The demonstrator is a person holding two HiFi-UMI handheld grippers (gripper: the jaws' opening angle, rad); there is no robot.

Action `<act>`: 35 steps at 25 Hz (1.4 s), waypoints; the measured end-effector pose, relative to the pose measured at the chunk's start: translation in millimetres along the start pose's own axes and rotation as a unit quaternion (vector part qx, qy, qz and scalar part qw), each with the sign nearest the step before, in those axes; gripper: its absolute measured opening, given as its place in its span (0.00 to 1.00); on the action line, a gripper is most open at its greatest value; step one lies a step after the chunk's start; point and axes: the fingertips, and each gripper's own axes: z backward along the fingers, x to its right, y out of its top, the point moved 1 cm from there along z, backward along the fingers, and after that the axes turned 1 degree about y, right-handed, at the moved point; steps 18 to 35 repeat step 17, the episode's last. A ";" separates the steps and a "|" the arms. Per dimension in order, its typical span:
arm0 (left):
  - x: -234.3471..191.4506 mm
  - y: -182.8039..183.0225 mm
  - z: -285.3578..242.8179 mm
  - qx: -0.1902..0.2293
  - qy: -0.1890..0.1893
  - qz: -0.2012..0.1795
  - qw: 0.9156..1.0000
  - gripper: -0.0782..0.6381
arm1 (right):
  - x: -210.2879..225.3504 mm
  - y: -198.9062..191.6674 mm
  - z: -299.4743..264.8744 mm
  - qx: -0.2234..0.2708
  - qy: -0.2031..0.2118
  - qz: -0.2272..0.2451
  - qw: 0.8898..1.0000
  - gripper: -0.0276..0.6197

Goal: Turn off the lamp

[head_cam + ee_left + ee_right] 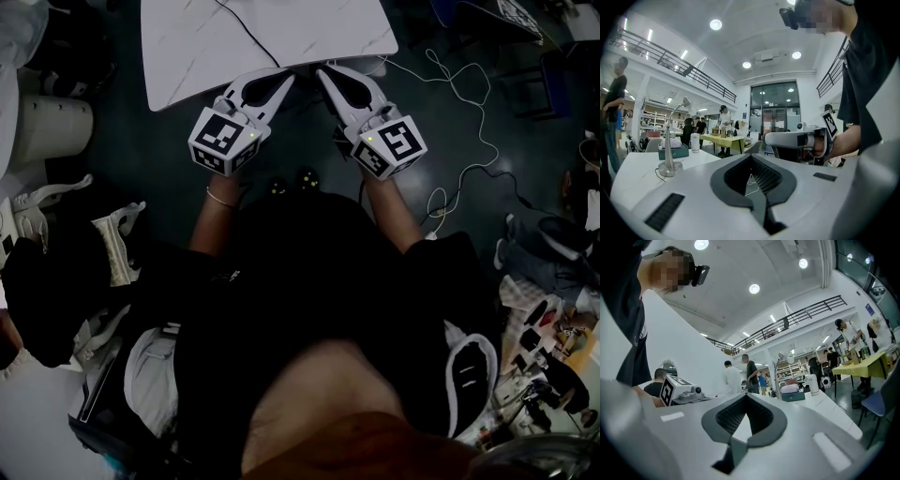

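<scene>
In the head view my two grippers hover side by side at the near edge of the white marble table (187, 47). The left gripper (283, 78) and the right gripper (323, 72) both have their jaws together, with nothing between them. The lamp is out of sight there; only its black cable (248, 33) crosses the tabletop. In the left gripper view the slim silver lamp (669, 145) stands on a round base at the left, well beyond my shut left gripper (751, 156). In the right gripper view the lamp (778, 373) rises right of my shut right gripper (746, 395).
A teal tissue box (677, 151) and a white cup (695, 142) stand behind the lamp. Several people stand round a yellow table (724, 137) further back. White cables (469, 141) trail over the dark floor at the right; a pale cylinder (47, 127) and clutter lie at the left.
</scene>
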 end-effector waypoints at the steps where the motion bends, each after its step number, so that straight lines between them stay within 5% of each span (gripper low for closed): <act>1: -1.0 -0.2 0.7 -0.002 0.002 0.000 1.000 0.12 | -0.5 -0.2 -0.6 0.000 0.000 -0.001 1.000 0.04; 35: -6.6 -2.9 -5.3 -0.005 0.006 0.004 1.000 0.12 | 9.1 -2.5 -0.5 0.005 -0.006 -0.013 1.000 0.04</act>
